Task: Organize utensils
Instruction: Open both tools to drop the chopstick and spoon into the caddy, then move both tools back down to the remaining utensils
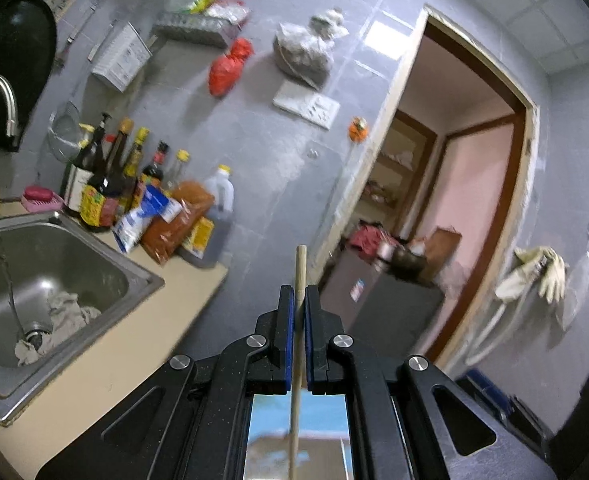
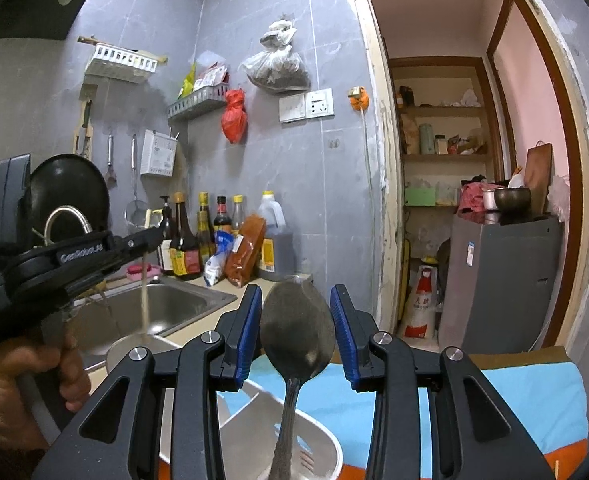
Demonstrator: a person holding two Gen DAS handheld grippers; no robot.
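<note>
1. Left gripper: its blue-padded jaws are closed on a pale wooden chopstick, which runs lengthwise between the pads and projects past the fingertips.
2. In the right wrist view the left gripper is held by a hand at the left. The chopstick hangs down from its jaws toward a round steel container beside the sink.
3. Right gripper: the jaws stand wide apart. A metal spoon rises between them with its bowl uppermost. Its bowl is clear of both blue pads; what supports it cannot be told.
4. The spoon's handle descends into a steel basin, in which the tines of a fork also show. The basin rests on a blue and orange cloth.
5. Background: sauce bottles and packets stand on the beige counter behind the sink, against a grey tiled wall. A rag lies in the sink.
</note>
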